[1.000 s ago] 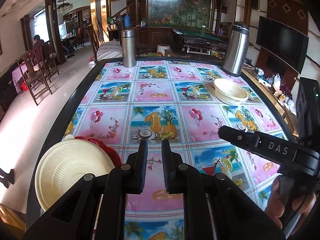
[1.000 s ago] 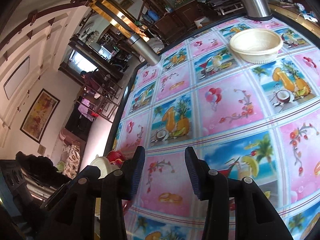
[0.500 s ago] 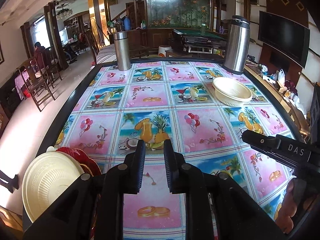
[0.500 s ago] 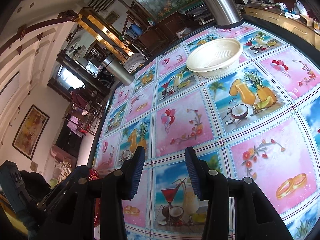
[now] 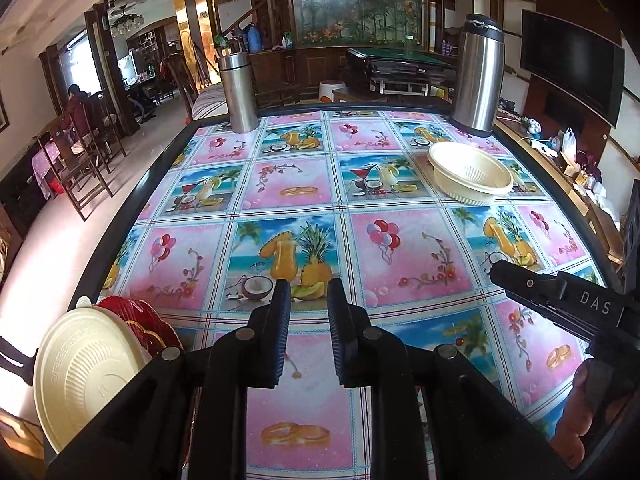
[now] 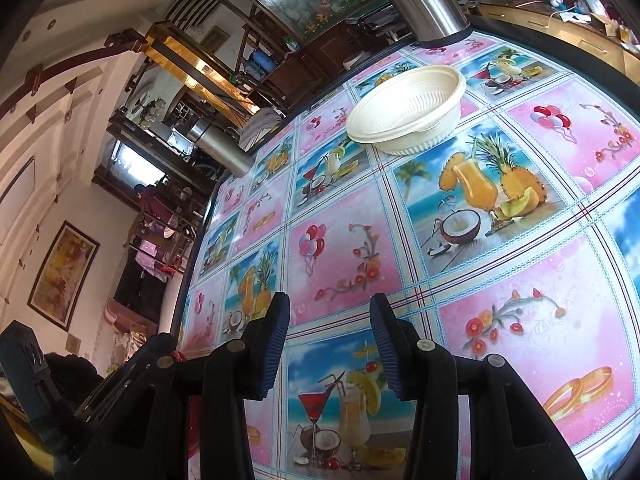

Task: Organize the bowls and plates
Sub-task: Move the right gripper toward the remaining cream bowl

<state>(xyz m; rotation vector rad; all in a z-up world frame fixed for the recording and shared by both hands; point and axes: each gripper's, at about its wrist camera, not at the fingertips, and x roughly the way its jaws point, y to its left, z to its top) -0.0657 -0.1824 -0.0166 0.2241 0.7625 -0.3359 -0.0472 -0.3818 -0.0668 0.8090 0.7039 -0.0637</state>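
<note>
Bowl (image 6: pixel 408 112), cream and upright, sits on the patterned table (image 6: pixel 520 320) well ahead of the right gripper (image 6: pixel 330 344), at about one o'clock from its parted, empty jaws. From the left gripper (image 5: pixel 308 320), jaws narrowly apart and empty, the bowl lies at two o'clock; a cream plate (image 5: pixel 80 376) stands against a red plate (image 5: pixel 140 324) at eight o'clock.

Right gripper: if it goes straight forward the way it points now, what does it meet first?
Probably the tablecloth: the right gripper tilts down toward bare cloth, open and empty. The cream bowl sits farther ahead, to the right of its line; depth is unclear.
</note>
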